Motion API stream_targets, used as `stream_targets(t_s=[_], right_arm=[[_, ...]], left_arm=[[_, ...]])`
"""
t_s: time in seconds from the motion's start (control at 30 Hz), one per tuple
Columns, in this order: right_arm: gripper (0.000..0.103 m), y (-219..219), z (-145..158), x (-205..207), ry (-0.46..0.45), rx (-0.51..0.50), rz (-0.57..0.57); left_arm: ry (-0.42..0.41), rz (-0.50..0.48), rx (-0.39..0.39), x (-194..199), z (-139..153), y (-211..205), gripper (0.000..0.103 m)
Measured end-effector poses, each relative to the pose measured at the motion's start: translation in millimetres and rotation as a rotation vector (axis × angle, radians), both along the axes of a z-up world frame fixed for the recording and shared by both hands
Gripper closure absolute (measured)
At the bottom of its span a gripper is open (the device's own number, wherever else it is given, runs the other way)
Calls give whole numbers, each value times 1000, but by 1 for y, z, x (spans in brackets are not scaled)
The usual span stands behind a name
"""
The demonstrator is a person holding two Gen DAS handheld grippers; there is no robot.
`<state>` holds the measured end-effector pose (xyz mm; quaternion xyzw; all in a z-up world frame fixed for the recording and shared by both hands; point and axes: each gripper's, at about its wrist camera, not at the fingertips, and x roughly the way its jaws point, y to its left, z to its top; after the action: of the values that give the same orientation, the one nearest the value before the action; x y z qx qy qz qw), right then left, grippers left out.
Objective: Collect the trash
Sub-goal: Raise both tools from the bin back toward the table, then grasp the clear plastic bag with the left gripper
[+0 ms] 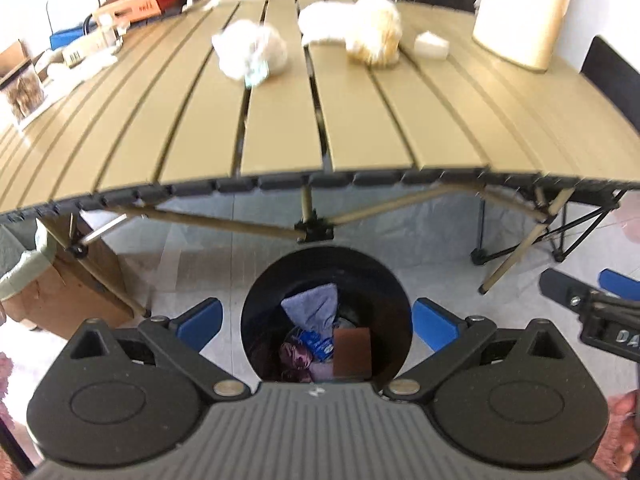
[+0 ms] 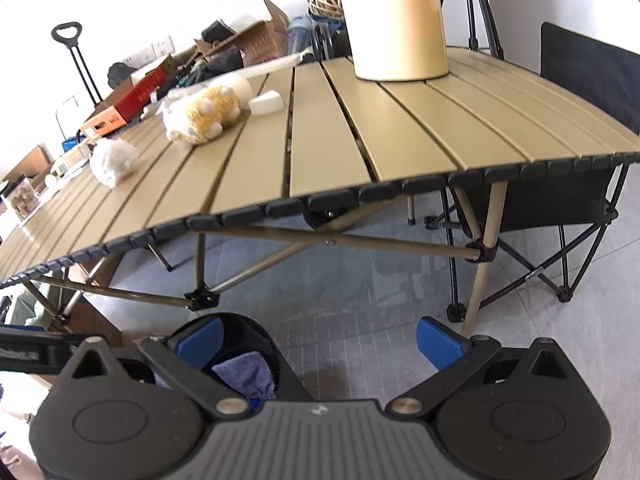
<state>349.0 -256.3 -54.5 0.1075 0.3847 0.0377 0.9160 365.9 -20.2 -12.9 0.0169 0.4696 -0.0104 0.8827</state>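
The round black trash bin [image 1: 326, 276] on the floor already holds a lilac cloth, wrappers and a brown card. Both the left gripper [image 1: 316, 322] and right gripper [image 2: 318, 340] hang empty, jaws apart. Left on the tan slatted tabletop [image 1: 288, 136] — a crumpled white wad [image 1: 250, 54], a yellowish fluffy lump [image 1: 372, 36] and a small white block [image 1: 431, 45].

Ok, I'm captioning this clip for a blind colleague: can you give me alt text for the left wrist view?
The open left gripper hangs above a round black trash bin on the floor, holding nothing; the bin already contains a lavender cloth, a brown square and wrappers. Beyond it, a tan slatted table carries a crumpled white wad, a fluffy plush toy and a small white block.
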Motion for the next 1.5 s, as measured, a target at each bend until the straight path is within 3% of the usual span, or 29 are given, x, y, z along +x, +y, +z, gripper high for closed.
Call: stream_targets(t_s=[0.4,0.73,1.1,1.3,1.5], right_arm=[[0,8,41,-5,-117,-11,45],[0,26,82,20,-235,-43,71],[0,42,86,65,-303,-79,46],[0,44,81,91,-318,-90,28],[0,49,78,106,-336,-118,43]], left_arm=[[-175,-3,-47,-10,66,6,0],[-267,65,-45,30,91,18,0],[-338,184,-67,105,80,41,0],[-307,235,-106,155,59,53,0],[-277,285,-85,188,39,53,0]])
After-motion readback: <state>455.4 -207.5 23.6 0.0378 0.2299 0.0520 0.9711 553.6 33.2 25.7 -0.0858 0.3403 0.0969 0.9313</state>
